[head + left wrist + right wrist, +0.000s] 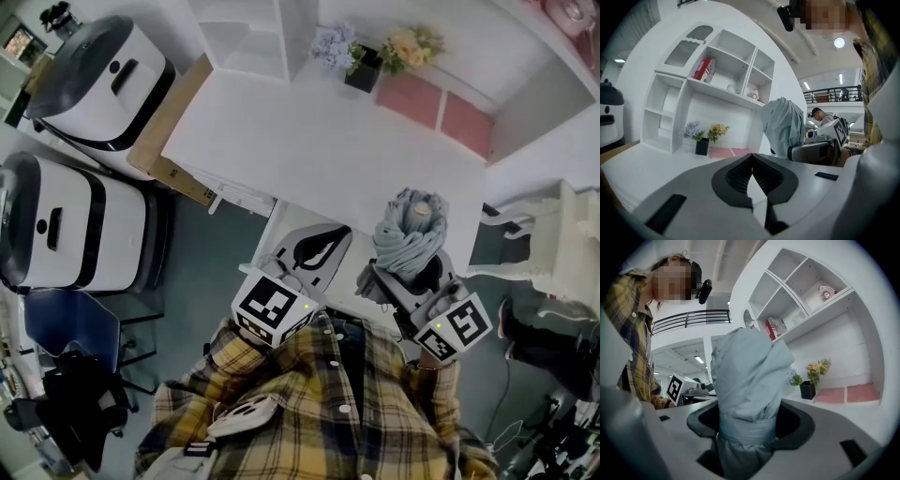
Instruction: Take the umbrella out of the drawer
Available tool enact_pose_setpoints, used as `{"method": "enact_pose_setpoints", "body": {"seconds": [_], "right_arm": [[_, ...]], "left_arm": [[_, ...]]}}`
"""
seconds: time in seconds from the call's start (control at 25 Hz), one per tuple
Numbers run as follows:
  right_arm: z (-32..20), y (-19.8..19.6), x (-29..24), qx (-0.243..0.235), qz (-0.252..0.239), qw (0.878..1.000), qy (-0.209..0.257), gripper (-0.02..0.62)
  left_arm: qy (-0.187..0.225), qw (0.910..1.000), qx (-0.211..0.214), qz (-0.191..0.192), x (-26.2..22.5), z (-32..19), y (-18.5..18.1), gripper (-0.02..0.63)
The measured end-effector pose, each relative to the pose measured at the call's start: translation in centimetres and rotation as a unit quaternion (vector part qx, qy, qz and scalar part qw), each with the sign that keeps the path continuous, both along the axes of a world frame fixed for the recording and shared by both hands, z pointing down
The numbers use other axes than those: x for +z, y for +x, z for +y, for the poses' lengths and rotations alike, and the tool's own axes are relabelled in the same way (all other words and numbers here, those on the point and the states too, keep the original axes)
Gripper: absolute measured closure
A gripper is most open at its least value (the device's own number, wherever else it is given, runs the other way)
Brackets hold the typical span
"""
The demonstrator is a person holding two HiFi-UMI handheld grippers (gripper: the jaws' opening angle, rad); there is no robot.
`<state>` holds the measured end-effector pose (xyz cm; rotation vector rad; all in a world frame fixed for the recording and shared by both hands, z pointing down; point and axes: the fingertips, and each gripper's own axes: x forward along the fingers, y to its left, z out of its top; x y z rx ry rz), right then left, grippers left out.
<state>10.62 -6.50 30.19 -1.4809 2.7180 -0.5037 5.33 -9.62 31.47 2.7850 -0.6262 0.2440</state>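
Observation:
The grey-blue folded umbrella (409, 230) stands upright over the front edge of the white desk (319, 141), with its wooden tip pointing at the head camera. My right gripper (412, 272) is shut on it. In the right gripper view, the jaws clamp the umbrella (747, 376) around its strapped waist, and the right gripper (750, 425) is tilted upward. My left gripper (328, 242) hovers just to the umbrella's left, shut and holding nothing. In the left gripper view, the left gripper (751, 161) has its pads touching at the tip, with the umbrella (785, 126) beyond them. The drawer is hidden beneath my grippers.
A black pot of flowers (364, 58), two pink mats (439, 105) and a white shelf unit (248, 33) stand at the back of the desk. On the left are two white-and-black machines (98, 80), a cardboard box (173, 127) and a blue chair (70, 323). White furniture (562, 244) stands on the right.

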Motion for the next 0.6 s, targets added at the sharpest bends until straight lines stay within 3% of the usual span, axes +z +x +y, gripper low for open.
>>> {"method": "enact_pose_setpoints", "body": {"seconds": [0.6], "right_arm": [[-0.06,0.18,-0.1,-0.007,-0.001,1.0,0.002,0.278]], "left_arm": [[0.025,0.9988,0.042,-0.009,-0.59,-0.02,1.06,0.584]]}}
